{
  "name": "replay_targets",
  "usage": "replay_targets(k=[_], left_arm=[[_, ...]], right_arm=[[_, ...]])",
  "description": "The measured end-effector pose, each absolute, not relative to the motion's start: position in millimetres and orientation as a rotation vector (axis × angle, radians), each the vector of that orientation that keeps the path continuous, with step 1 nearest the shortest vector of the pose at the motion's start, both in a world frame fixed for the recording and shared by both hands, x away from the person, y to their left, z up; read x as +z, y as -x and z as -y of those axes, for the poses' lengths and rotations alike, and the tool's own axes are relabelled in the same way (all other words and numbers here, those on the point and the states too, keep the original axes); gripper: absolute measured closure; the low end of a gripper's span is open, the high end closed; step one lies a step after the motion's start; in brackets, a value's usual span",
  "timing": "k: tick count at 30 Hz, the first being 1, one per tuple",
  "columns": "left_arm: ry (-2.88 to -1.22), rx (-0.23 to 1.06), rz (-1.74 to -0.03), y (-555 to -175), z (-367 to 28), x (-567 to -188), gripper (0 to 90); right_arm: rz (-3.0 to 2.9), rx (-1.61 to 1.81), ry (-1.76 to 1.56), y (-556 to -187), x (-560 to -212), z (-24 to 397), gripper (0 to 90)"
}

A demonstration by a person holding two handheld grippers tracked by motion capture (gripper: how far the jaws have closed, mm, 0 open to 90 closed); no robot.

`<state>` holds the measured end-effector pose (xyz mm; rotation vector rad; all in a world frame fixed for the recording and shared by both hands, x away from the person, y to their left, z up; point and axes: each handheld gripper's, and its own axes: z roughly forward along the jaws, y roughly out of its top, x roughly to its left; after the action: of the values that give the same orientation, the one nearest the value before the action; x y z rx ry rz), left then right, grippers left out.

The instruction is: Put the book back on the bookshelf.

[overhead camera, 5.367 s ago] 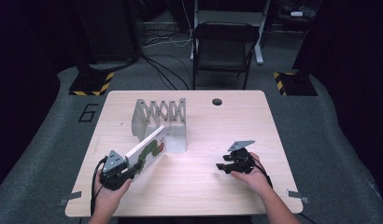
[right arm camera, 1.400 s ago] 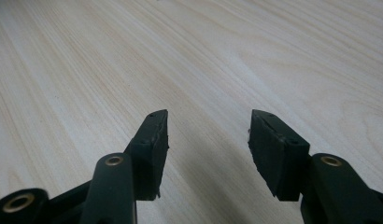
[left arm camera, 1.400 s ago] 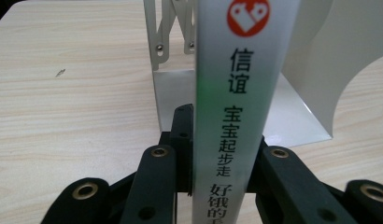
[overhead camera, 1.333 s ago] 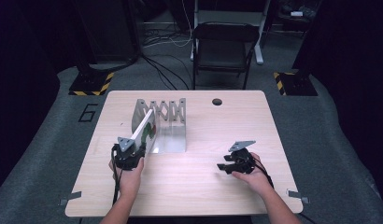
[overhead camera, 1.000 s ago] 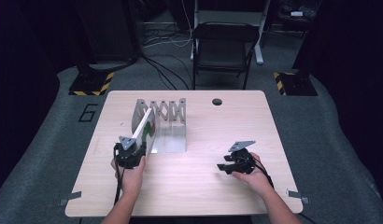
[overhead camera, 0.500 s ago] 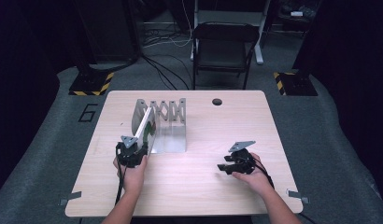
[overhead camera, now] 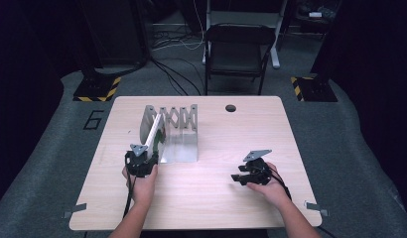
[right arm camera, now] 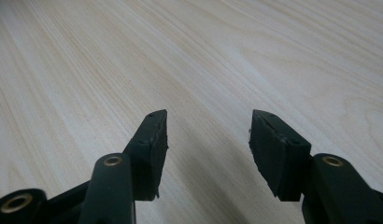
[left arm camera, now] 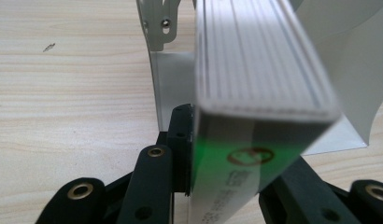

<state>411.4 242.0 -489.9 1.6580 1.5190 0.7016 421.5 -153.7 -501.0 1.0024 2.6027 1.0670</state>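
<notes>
2 grippers over 1 wooden table (overhead camera: 216, 203), read from the 9 o'clock side across to 3 o'clock. Toward 9 o'clock: left gripper (overhead camera: 147, 152) clamped on the near end of a book (overhead camera: 156, 131), pads pressing both covers, green-marked spine facing back in the left gripper view. Book standing on edge, reaching from the jaws toward 12 o'clock, tilted, its far end in among the dividers at the 9 o'clock end of a metal rack (overhead camera: 181, 148); just beside the end upright, contact there impossible to tell. Toward 3 o'clock, well apart from the rack: right gripper (overhead camera: 237, 178) resting low, jaws parted with nothing between, bare wood beyond them. Risks, as a judgement: letting go while tilted, and so a topple toward 9 o'clock or out of the slot; pushing further toward 12 o'clock with a corner snagged on a divider, and so the light rack sliding or its accordion folding, with no second gripper near enough to brace it; gripping so near 1 end, and so the long book pivoting in the pads.
</notes>
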Motion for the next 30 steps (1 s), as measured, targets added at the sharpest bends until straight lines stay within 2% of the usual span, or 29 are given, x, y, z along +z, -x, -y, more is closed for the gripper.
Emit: replay_targets(k=[15,26,30], left_arm=[[-1.650,0.711,-1.495,-412.8,-242.0,-487.4,69.8],[-1.644,0.740,-1.479,-409.8,-241.2,-484.4,58.7],[-1.647,0.751,-1.481,-408.7,-241.4,-484.0,52.2]], right_arm=[[-2.602,1.072,-0.994,-421.5,-501.6,153.0,46.6],[-2.602,1.072,-0.995,-421.4,-501.6,153.2,46.6],[-2.607,1.072,-1.000,-421.2,-501.7,152.5,46.5]])
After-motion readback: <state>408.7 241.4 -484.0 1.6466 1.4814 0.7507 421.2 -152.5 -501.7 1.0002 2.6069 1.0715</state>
